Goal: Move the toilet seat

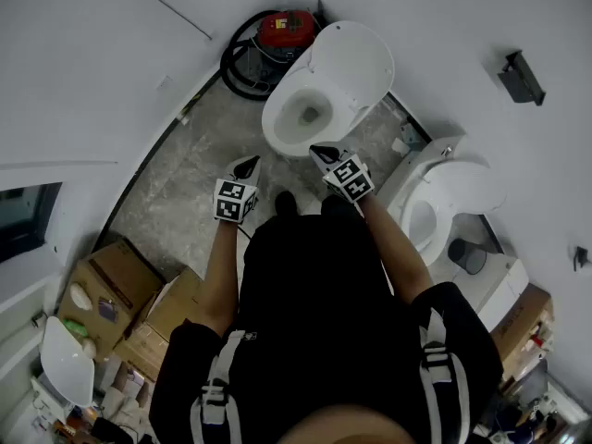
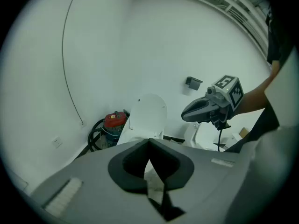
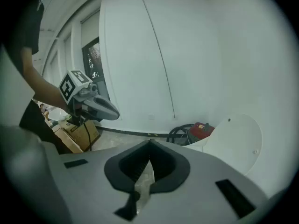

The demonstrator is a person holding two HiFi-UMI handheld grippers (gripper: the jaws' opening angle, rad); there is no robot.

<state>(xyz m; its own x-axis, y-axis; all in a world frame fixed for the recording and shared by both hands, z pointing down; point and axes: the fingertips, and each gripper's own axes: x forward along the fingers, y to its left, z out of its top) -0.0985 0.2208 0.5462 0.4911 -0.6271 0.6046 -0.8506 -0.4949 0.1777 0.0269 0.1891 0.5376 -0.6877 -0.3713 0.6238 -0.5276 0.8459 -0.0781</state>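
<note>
A white toilet stands ahead of me, its bowl [image 1: 303,118] uncovered and its seat and lid [image 1: 356,61] tipped up against the wall. My left gripper [image 1: 248,164] hovers over the floor just left of the bowl's front, jaws shut and empty. My right gripper [image 1: 323,153] hangs at the bowl's front rim, also shut with nothing in it. In the left gripper view the closed tips [image 2: 149,140] point at the raised lid [image 2: 148,115], with the right gripper [image 2: 184,115] to the right. The right gripper view shows its closed tips [image 3: 150,142], the lid [image 3: 234,143] at right and the left gripper [image 3: 115,114].
A red vacuum with a black hose [image 1: 283,29] sits left of the toilet by the wall. A second toilet [image 1: 442,202] stands to the right, with a small bin [image 1: 468,255] beside it. Cardboard boxes [image 1: 111,289] lie at lower left. Grey tiled floor [image 1: 190,178] spreads left of the bowl.
</note>
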